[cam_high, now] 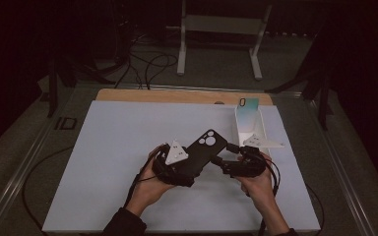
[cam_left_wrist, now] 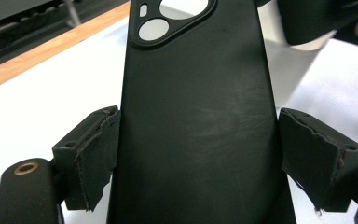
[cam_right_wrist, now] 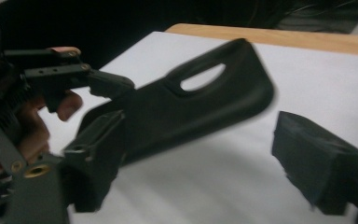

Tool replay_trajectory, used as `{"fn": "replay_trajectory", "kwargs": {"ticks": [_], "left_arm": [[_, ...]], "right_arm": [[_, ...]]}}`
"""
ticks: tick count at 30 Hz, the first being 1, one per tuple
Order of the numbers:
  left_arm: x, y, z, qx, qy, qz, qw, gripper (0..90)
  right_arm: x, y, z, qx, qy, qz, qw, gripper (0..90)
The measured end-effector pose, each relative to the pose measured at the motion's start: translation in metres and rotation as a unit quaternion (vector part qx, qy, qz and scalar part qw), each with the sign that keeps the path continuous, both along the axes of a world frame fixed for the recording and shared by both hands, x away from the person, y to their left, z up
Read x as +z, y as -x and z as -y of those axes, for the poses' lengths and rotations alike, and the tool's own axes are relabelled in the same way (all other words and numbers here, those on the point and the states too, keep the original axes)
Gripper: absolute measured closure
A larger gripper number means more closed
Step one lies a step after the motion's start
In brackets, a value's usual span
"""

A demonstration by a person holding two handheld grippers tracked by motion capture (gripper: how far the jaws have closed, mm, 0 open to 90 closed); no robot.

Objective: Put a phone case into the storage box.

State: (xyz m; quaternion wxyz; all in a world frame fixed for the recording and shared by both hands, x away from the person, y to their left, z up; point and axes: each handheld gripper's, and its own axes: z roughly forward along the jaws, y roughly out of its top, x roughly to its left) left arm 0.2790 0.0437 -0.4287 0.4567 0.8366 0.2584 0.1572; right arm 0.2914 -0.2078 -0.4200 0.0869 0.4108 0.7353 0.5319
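Observation:
A black phone case (cam_high: 204,147) is held above the middle of the white mat (cam_high: 103,162), camera cutouts pointing away from me. My left gripper (cam_high: 189,164) is shut on it. In the left gripper view the case (cam_left_wrist: 196,116) stands between the two pads (cam_left_wrist: 93,149), which press on its long edges. My right gripper (cam_high: 225,153) is just right of the case, open, with nothing between its jaws. In the right gripper view the case (cam_right_wrist: 200,107) lies beyond its own gripper (cam_right_wrist: 205,163), apart from both pads (cam_right_wrist: 317,163).
A white stand (cam_high: 250,129) holds a pale teal phone (cam_high: 247,112) upright at the mat's back right. A wooden strip (cam_high: 177,96) runs along the far edge. Beyond the table are cables (cam_high: 147,64) and a white metal frame (cam_high: 221,24) on the floor.

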Motion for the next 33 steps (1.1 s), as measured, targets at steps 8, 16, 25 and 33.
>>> {"fn": "replay_trajectory", "kwargs": {"ticks": [8, 16, 25, 33], "left_arm": [[-0.003, 0.005, 0.006, -0.023, 0.000, 0.007, 0.9997, 15.6], [-0.008, 0.006, 0.013, -0.028, -0.009, 0.005, 0.9995, 15.0], [-0.013, 0.006, 0.019, -0.017, -0.021, 0.010, 0.9996, 15.3], [-0.014, 0.004, 0.014, -0.013, -0.005, 0.001, 0.9999, 24.2]], "right_arm": [[0.001, -0.004, -0.006, 0.012, -0.032, -0.027, 0.9991, 47.4], [0.003, -0.001, -0.015, 0.036, -0.040, -0.039, 0.9978, 72.0], [0.005, 0.000, -0.018, 0.035, -0.048, -0.046, 0.9971, 80.6], [0.005, 0.000, -0.014, 0.016, -0.045, -0.039, 0.9981, 85.3]]}}
